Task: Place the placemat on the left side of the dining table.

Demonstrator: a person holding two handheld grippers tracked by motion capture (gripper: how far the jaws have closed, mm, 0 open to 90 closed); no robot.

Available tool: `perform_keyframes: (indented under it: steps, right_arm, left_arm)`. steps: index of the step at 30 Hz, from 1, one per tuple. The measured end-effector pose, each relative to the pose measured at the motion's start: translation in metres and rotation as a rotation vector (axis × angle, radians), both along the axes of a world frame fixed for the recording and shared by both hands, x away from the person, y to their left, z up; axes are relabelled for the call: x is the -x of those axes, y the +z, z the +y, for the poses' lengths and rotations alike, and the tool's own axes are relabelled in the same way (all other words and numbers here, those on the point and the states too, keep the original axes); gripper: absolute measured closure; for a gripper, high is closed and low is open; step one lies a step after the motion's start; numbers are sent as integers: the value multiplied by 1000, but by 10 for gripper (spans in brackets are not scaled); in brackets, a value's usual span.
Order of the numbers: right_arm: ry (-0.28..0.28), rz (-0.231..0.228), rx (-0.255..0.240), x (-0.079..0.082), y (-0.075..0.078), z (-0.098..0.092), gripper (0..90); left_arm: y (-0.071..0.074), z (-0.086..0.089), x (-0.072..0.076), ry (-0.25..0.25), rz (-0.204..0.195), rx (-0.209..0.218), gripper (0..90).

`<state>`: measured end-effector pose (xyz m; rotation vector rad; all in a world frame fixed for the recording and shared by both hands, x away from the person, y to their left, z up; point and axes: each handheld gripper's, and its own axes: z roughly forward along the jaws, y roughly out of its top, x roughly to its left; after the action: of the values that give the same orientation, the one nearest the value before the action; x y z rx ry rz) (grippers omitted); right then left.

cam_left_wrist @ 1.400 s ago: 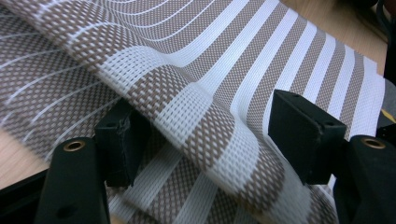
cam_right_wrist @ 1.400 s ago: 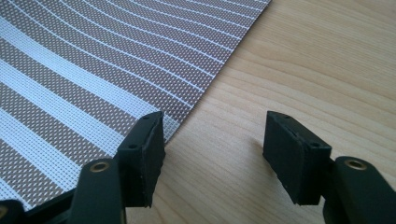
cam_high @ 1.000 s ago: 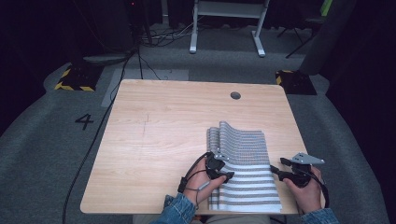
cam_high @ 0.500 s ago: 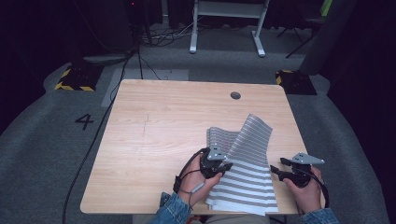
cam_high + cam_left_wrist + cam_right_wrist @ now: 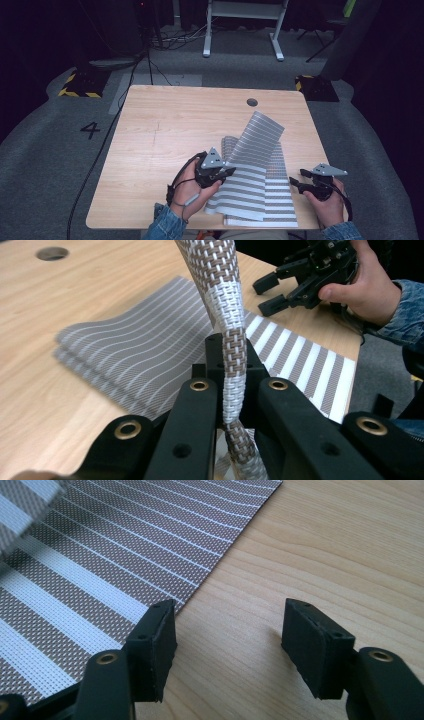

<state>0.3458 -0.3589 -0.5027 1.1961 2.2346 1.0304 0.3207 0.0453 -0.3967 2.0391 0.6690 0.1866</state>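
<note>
High view | left gripper point(image 5: 227, 171) fingers clamped on striped mat point(image 5: 260, 132) (lifted) | right gripper point(image 5: 296, 178) fingers apart

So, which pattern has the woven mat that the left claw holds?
The woven mat has grey-brown and white stripes in a basket weave, clearest in the left gripper view.

Lab: hazard-taped floor point(image 5: 80, 85), numbered marking point(image 5: 91, 130)
</note>
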Motion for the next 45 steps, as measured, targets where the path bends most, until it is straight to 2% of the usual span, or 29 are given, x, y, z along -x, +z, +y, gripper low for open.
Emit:
perform_keyframes:
  steps: [3, 6, 8, 15, 19, 21, 22, 28, 30, 38, 40, 45]
  right_arm:
    - [1, -1, 2, 0, 0, 0, 385]
    - [0, 0, 0, 0, 0, 0, 385]
    - [1, -3, 1, 0, 0, 0, 385]
    - [-1, 0, -2, 0, 0, 0, 385]
    - [0, 0, -2, 0, 0, 0, 385]
    - [-1, 0, -2, 0, 0, 0, 385]
    - [0, -1, -2, 0, 0, 0, 385]
    - [-1, 0, -2, 0, 0, 0, 385]
    - [0, 0, -2, 0, 0, 0, 385]
    - [0, 0, -2, 0, 0, 0, 385]
    - [0, 0, -2, 0, 0, 0, 385]
    - [-1, 0, -2, 0, 0, 0, 385]
  left_arm:
    - [3, 16, 0, 16, -24, -13, 886]
    - [4, 30, 0, 42, -16, -14, 886]
    - [6, 40, 0, 61, -28, -23, 886]
    - [11, 70, 6, 67, -26, -35, 886]
    - [13, 87, 9, 88, -25, -54, 886]
    - [13, 94, 10, 83, -11, -59, 885]
    - [13, 97, 9, 82, -19, -73, 885]
    - [10, 116, 10, 70, -28, -126, 886]
    - [8, 121, 11, 74, -29, -129, 886]
    - [-5, 145, 3, 85, 3, -142, 885]
    - [-9, 151, -1, 104, 25, -155, 885]
    - [-16, 161, -9, 127, 36, -167, 885]
